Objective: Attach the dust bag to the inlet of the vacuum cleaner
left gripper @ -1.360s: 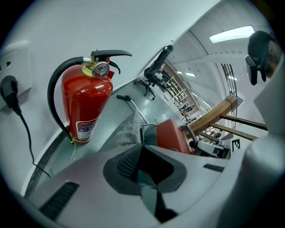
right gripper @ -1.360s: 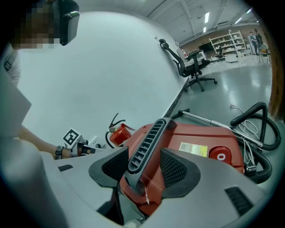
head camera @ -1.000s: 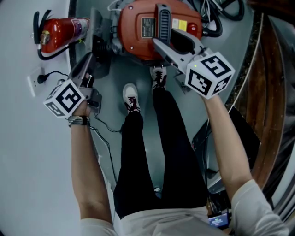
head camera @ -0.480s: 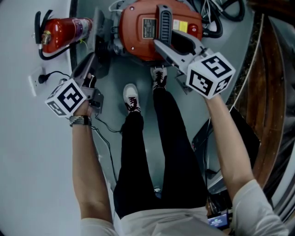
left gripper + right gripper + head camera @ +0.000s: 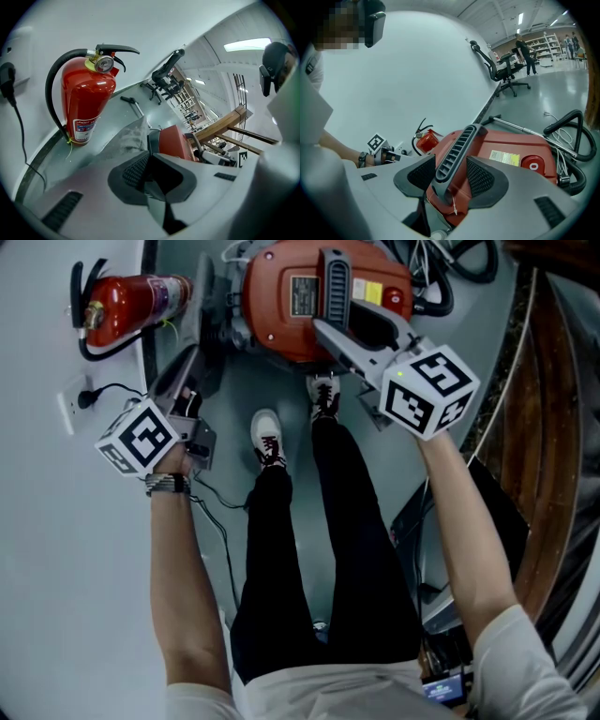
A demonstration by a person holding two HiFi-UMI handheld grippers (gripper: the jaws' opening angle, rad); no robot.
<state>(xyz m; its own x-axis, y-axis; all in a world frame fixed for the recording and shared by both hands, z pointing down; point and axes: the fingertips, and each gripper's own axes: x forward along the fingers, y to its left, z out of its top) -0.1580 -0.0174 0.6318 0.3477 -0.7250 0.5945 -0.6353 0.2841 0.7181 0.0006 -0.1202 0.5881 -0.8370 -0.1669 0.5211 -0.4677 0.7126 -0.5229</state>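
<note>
the left tool point(image 5: 187, 367) is closed on the near edge of the grey dust bag point(image 5: 201, 315). in the left gripper view the two pads of the left tool point(image 5: 149, 165) meet on the cloth, and the dust bag point(image 5: 129, 138) runs away from them as a mottled grey sheet towards the red vacuum cleaner point(image 5: 173, 143). from the head view the bag hangs just beside the left side of the vacuum cleaner point(image 5: 272, 296), its far end against the grey fittings there; whether it sits on the inlet cannot be told.

the right tool point(image 5: 328, 329) reaches over the top of the vacuum at the near end of its black ribbed handle point(image 5: 333, 277). in the right gripper view the right tool point(image 5: 452, 174) is open, its jaws apart with the handle point(image 5: 457, 150) standing between them, closer to the left pad, and a strip of the red vacuum cleaner point(image 5: 487, 140) showing between handle and right pad.

a red fire extinguisher point(image 5: 131, 301) stands by the white wall to the left of the bag; it fills the left gripper view point(image 5: 89, 98). a black plug point(image 5: 84, 401) sits in a wall socket near it. a black hose point(image 5: 441, 287) coils on the floor past the vacuum's right side. the person's two shoes point(image 5: 265, 437) stand on the grey floor just short of the vacuum.
</note>
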